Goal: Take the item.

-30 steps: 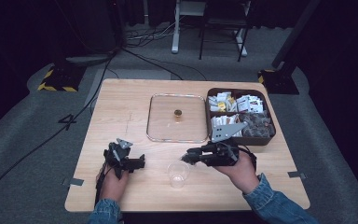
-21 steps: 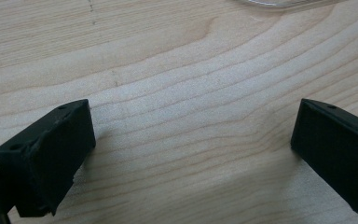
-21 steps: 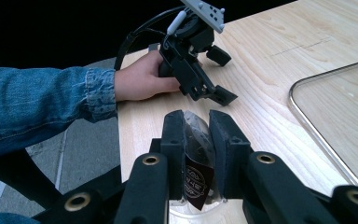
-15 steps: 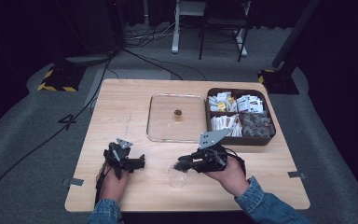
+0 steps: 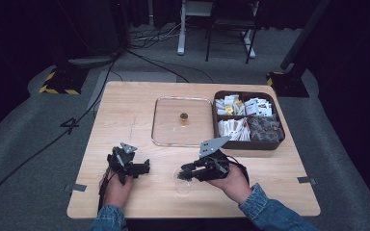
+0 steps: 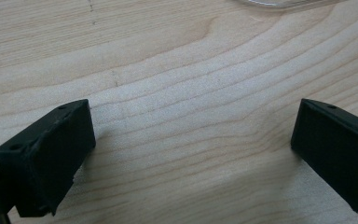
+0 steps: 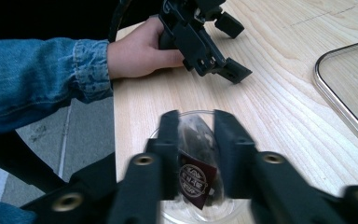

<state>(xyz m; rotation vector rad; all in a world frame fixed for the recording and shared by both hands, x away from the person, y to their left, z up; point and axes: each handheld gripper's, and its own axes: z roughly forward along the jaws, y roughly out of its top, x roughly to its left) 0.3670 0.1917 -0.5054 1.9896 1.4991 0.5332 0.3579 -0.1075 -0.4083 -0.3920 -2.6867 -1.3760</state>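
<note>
Two grippers over the table: right gripper pinching a tea bag above a clear cup near the front edge; left gripper spread wide, holding nothing. Probably light, limp, easily torn; best held by the tag. Close behind: glass lid, sachet box.

Black cables across grey floor
</note>
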